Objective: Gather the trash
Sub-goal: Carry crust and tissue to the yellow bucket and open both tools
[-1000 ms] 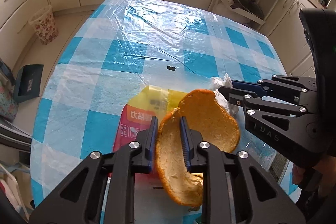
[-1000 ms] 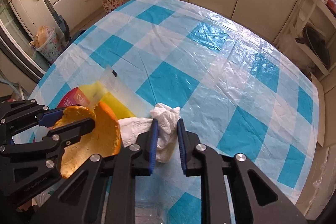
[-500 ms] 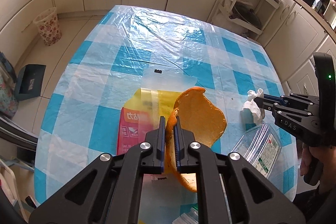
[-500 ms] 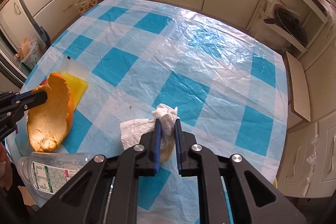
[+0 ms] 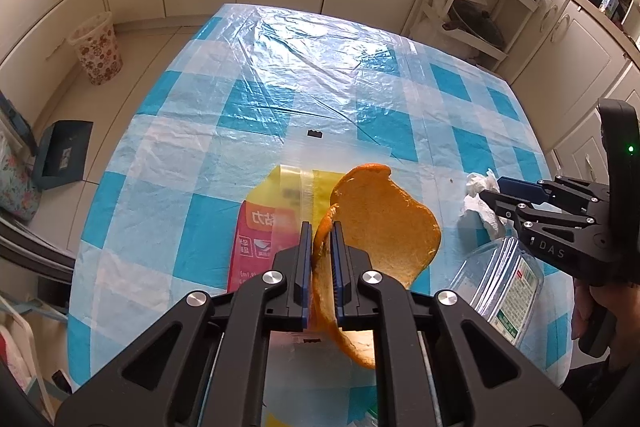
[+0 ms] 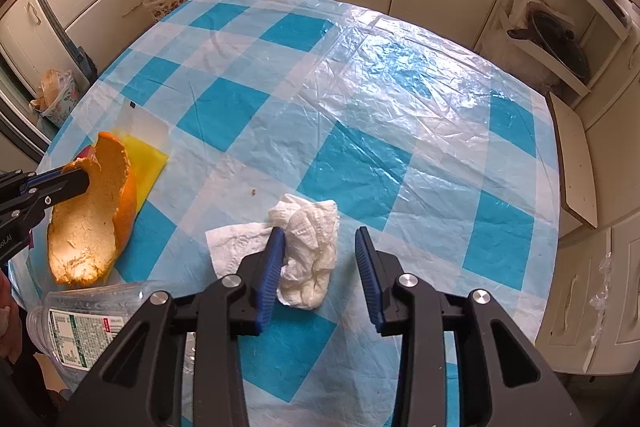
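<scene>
1. A table (image 6: 400,115) fills both views, covered by a blue-and-white checked cloth under clear plastic sheeting.
2. The left gripper (image 5: 321,255) has its jaws pinched tight on the edge of a large orange peel (image 5: 384,223), which is held above the table; its pale inner side faces the right wrist camera.
3. The right gripper (image 6: 320,269) has its jaws spread wide. A crumpled white tissue (image 6: 308,247) sits on the cloth between them, against the left finger and apart from the right one, so nothing is gripped.
4. A yellow and red packet (image 5: 264,223) lies flat on the table under the peel, with a clear strip along its far end.
5. A clear plastic bottle (image 6: 80,323) with a green-and-white label lies on its side at the near edge of the table, just beside the peel and the tissue.
6. A flowered waste bin (image 5: 96,53) stands on the floor by the cabinets, well apart from the table.
7. A small black scrap (image 5: 315,133) lies on the cloth beyond the packet.
</scene>
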A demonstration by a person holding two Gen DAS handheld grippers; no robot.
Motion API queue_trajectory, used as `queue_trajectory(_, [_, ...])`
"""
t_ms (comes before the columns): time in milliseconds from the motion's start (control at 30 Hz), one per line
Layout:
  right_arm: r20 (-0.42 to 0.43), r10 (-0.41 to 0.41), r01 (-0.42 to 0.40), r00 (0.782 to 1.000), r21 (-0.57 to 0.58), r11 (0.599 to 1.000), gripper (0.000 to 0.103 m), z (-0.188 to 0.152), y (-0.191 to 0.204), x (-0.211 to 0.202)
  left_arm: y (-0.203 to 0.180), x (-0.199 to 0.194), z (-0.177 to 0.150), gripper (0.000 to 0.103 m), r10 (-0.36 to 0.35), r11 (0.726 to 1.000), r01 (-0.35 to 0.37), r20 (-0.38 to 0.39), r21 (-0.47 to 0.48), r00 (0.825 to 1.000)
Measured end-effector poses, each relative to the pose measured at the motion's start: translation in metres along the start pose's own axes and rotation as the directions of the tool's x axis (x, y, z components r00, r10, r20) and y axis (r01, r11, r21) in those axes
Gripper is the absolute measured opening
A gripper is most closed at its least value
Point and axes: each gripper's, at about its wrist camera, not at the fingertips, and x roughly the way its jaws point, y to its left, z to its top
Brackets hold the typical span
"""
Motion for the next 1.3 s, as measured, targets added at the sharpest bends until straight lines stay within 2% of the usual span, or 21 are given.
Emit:
queue_trajectory(67, [0.01,-0.015,0.015,1.0,-0.016,1.0,0.016,-0.002,0.006,-0.003,-0.001,-0.004,0.0,0.007,-0.007,1.0,0.007,0.014,0.004,1.0])
queue_trajectory(133, [0.024,-0.014,0.015,1.0,-0.012,1.0,0.013,-0.002,0.006,-0.007,0.0,-0.011,0.002,0.007,-0.015,1.0,0.015,0.037,-0.003,0.999])
queue_trajectory(233, [0.062,-0.016,0.014,0.998,0.025,1.0,0.012,-0.003,-0.005,-0.019,0.011,-0.022,0.004,0.006,-0.04,0.997,0.044,0.068,-0.055,0.997])
queue_trajectory(400, [0.11,-0.035,0.024,0.993,0.103,0.994,0.012,-0.016,-0.039,-0.046,0.031,-0.038,0.005,0.006,-0.122,0.977,0.143,0.133,-0.157,0.984])
queue_trajectory(533, [0.124,-0.074,0.051,0.99,0.179,0.982,0.012,-0.038,-0.076,-0.064,0.025,-0.054,0.005,0.006,-0.181,0.966,0.21,0.189,-0.15,0.965])
queue_trajectory(700, [0.117,-0.151,0.114,0.982,0.279,0.954,0.012,-0.075,-0.129,-0.085,0.006,-0.071,0.007,0.006,-0.307,0.929,0.344,0.238,-0.135,0.922])
queue_trajectory(867, [0.04,-0.225,0.196,0.974,0.364,0.911,0.012,-0.118,-0.182,-0.089,-0.049,-0.088,0.009,0.006,-0.394,0.909,0.414,0.232,-0.045,0.889])
queue_trajectory(1033, [-0.058,-0.218,0.222,0.974,0.42,0.88,0.013,-0.159,-0.219,-0.068,-0.144,-0.08,-0.005,0.006,-0.47,0.883,0.467,0.144,0.053,0.871])
queue_trajectory(1100, [-0.097,-0.204,0.226,0.974,0.434,0.872,0.019,-0.17,-0.227,-0.06,-0.183,-0.065,-0.014,0.006,-0.49,0.872,0.486,0.098,0.062,0.866])
queue_trajectory(1133, [-0.111,-0.203,0.232,0.973,0.444,0.866,0.034,-0.174,-0.232,-0.059,-0.202,-0.055,-0.018,0.006,-0.496,0.868,0.492,0.073,0.063,0.865])
queue_trajectory(1167, [-0.102,-0.213,0.236,0.972,0.453,0.859,0.042,-0.177,-0.236,-0.063,-0.222,-0.044,-0.022,0.006,-0.494,0.869,0.491,0.048,0.066,0.868])
queue_trajectory(1300, [-0.019,-0.255,0.228,0.967,0.522,0.822,0.045,-0.178,-0.251,-0.096,-0.288,0.005,-0.039,0.006,-0.445,0.891,0.448,-0.057,0.078,0.894])
